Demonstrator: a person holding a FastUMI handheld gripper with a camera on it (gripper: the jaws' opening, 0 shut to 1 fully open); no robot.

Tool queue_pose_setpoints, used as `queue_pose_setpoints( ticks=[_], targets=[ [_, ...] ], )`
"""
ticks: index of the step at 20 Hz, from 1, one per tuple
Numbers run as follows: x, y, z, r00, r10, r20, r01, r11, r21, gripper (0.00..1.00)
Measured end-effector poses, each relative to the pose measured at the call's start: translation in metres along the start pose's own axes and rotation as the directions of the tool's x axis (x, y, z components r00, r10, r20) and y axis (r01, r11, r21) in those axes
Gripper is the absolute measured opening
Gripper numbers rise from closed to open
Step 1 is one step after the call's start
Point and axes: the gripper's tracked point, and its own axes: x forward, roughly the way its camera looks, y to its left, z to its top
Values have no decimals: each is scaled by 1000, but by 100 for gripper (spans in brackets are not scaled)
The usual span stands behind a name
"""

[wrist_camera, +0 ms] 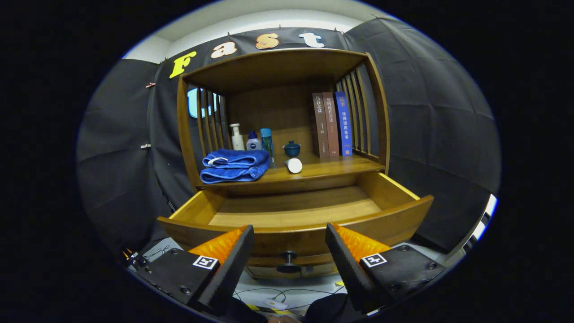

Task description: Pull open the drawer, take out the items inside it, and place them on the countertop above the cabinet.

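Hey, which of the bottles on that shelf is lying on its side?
The white bottle lying just right of the folded blue towel, its round end facing the open claw. The three bottles behind the towel stand upright.

Glossy wooden drawer (293, 215); soft terry cloth towel (234, 165).

Open drawer (296, 211) below the countertop (323, 169), gripper (289, 235) before it.

Taking the drawer as landmark: it stands pulled out from the cabinet, its knob (288, 261) on the front, between the gripper's parted fingers, which touch nothing. Above and behind the drawer lies the countertop. On it, to the left, a folded towel (234, 165); behind the towel, three bottles (252, 141); toward the middle a lidded cup (292, 148) with a tube (294, 165) lying before it; to the right, upright books (332, 124).
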Motion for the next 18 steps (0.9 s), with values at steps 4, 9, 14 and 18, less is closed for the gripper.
queue_pose_setpoints(
  ticks=[4, 9, 14, 18],
  targets=[
    [16, -4, -22, 1000, -8, -24, 7, 1000, -18, 100],
    [33, -3, -31, 999, -11, -50, 11, 1000, 4, 100],
    [42, 0, -28, 1000, -5, -30, 5, 1000, -12, 99],
    [72, 1, -17, 999, 2, -33, -1, 1000, 12, 98]
  ],
)
